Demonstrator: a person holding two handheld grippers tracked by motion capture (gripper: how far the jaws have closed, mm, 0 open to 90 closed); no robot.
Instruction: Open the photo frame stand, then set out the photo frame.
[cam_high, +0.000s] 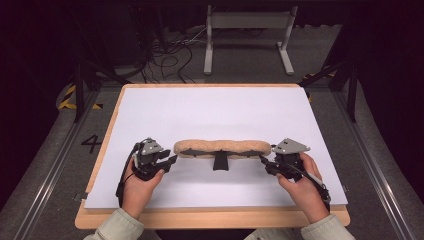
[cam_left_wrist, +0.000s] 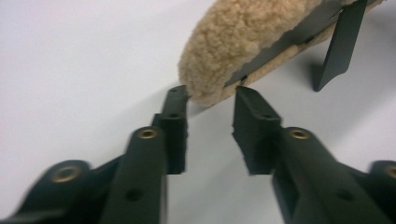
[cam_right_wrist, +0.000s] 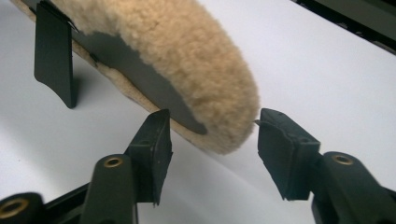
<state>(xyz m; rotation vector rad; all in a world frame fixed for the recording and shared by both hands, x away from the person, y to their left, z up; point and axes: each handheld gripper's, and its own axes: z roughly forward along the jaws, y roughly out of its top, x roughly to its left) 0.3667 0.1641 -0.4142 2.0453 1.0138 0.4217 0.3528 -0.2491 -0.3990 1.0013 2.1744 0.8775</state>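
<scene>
While the fleece pad (cam_high: 222, 148) lay stretched across the near middle of the counter (cam_high: 210, 110), each of its ends was flanked by a gripper. The left gripper (cam_high: 172, 160) was seen at the pad's left end, its fingers (cam_left_wrist: 173, 119) part open, with the tip of the fleece just at the gap between them; one finger seemed to touch the pile, but no squeeze could be made out. The right gripper (cam_high: 263, 161) was placed at the other end, its fingers (cam_right_wrist: 152, 144) spread to either side of the rounded tip and apart from it. A dark backing (cam_right_wrist: 140, 74) was shown along the pad's underside, and a black clip (cam_high: 220, 162) stuck out from its middle toward the person. By this reading, the approach had been made and both ends lined up; the closing of the fingers and whatever lift or fold was meant were judged yet to be done. The counter was covered by a white sheet over a wooden board, bare but for the pad. Beyond it a dim room was seen, with grey floor, tangled cables (cam_high: 170, 55) and a white frame (cam_high: 248, 30)
</scene>
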